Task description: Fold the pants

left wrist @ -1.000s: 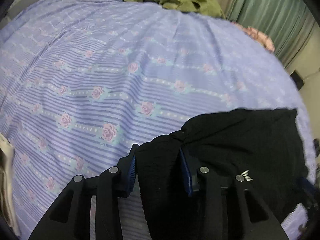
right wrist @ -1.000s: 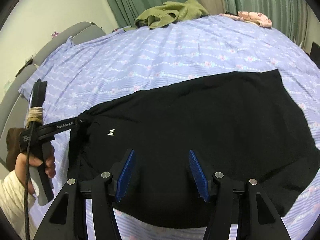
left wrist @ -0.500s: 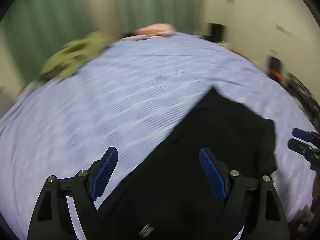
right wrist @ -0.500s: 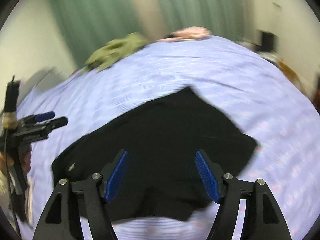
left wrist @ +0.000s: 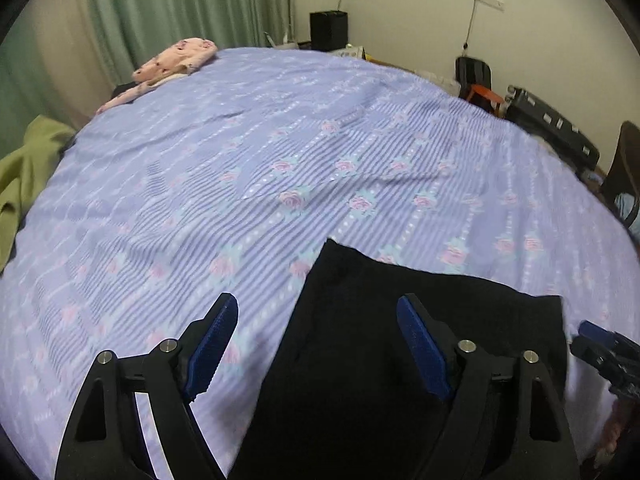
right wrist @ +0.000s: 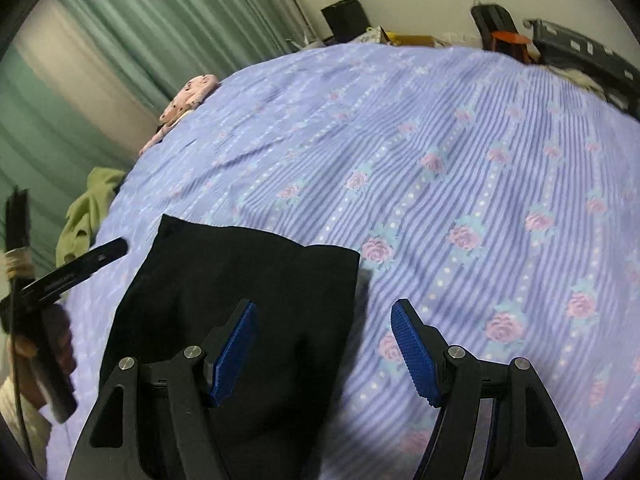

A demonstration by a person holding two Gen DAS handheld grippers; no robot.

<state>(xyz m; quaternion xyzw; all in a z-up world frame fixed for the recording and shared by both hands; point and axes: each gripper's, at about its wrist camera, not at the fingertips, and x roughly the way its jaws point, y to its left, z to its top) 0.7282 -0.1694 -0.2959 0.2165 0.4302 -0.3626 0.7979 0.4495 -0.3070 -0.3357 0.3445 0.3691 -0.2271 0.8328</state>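
My left gripper has its blue pads spread and is closing slightly, nothing pinched between them; the black pants lie flat below it, their left edge running under the gap, the left pad over bare sheet; my right gripper is spread wide too, gripping nothing, its left pad over the pants and its right pad over the sheet, the pants' right edge falling between them. From the left wrist I see the tips of the right gripper at the pants' far right side; from the right wrist I see the left gripper held in a hand beside the pants' left edge. Beyond the pants the striped, rose-printed sheet stretches clear to its far edge; there a pink garment lies, a green one at the left rim, with green curtains behind.
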